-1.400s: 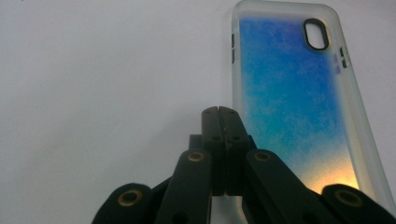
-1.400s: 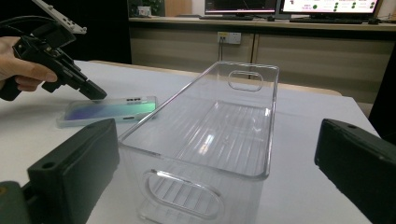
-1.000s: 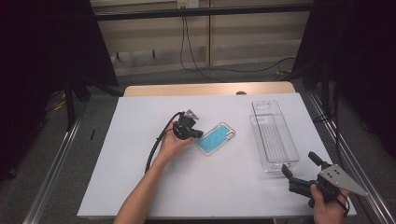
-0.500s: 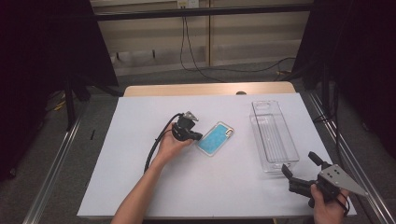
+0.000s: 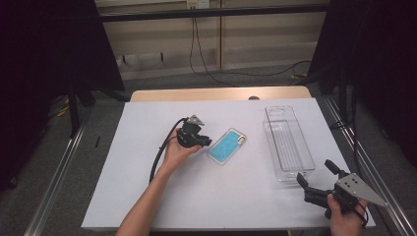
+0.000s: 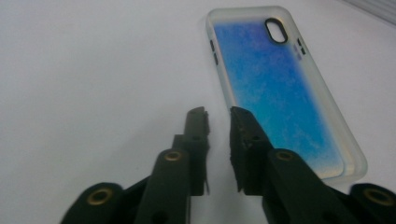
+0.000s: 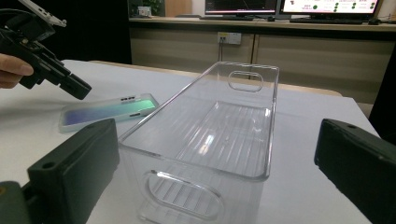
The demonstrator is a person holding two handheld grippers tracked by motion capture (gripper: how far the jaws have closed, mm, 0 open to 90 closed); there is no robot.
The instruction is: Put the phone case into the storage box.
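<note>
While the blue phone case [image 5: 226, 146] lies flat on the white table [image 5: 147, 196], just left of the clear bin [image 5: 288, 143], your left gripper [image 5: 203, 141] sits just beside its near end; its jaws have just been opening to a narrow gap, with nothing between them. Your right gripper [image 5: 314, 178] stands wide open before the bin's near end, gripping nothing.

Left gripper [image 5: 205, 141]: black body, grey three-cornered plate on top, black cable [image 5: 160, 155] looping from it; black jaws with brass-coloured rivets at their pivots, seen in the left gripper view; right gripper [image 5: 315, 175]: black, blocky jaws, grey three-cornered plate with small dark holes; forearms bare, no sleeves
</note>
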